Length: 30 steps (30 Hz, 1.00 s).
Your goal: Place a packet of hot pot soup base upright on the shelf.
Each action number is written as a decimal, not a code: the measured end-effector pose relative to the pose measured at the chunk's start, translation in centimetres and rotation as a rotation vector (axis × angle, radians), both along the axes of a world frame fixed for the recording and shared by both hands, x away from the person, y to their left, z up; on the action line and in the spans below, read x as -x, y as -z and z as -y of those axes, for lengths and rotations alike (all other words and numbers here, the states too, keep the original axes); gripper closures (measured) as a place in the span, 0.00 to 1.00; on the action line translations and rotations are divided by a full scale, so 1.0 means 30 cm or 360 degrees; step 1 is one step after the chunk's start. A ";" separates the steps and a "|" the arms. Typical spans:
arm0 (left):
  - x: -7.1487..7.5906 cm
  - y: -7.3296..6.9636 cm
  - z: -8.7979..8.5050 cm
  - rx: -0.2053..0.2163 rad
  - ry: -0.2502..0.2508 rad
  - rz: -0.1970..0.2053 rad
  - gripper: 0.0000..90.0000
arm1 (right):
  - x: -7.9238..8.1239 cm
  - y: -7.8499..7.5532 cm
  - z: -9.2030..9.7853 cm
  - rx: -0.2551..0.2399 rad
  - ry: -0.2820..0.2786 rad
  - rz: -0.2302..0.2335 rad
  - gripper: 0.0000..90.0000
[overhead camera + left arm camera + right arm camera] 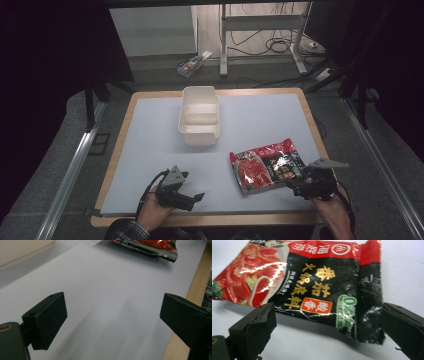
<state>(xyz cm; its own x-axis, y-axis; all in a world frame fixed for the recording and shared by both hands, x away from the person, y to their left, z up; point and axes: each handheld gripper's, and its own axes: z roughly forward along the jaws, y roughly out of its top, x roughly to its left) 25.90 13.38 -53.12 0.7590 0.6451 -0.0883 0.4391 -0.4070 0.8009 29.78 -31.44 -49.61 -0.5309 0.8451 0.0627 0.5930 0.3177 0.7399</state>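
The red and black soup-base packet [266,165] lay flat on the worktop [150,150], near the white tub [199,119]. The right gripper [296,183] was wide open at its near edge. It should probably slide low and pinch that edge. The left gripper [197,197] was open and empty.

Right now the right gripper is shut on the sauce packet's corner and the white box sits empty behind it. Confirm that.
Not quite. The right gripper is open, its fingers apart on either side of the packet's near edge, as the right gripper view shows. The white box does sit empty behind it.
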 end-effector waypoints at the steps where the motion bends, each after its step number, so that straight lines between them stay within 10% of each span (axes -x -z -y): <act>1: 0.000 0.000 0.004 -0.0017 0.0000 0.0007 0.08 | -0.002 0.000 -0.002 0.0007 -0.0012 -0.0004 0.02; 16: 0.004 -0.002 -0.024 -0.0059 0.0004 -0.0034 0.05 | -0.016 0.015 0.002 0.0062 0.0004 -0.0022 0.04; 30: 0.013 -0.001 -0.006 -0.0071 0.0082 -0.0081 0.10 | 0.019 -0.041 0.001 0.0142 -0.0063 -0.0003 0.76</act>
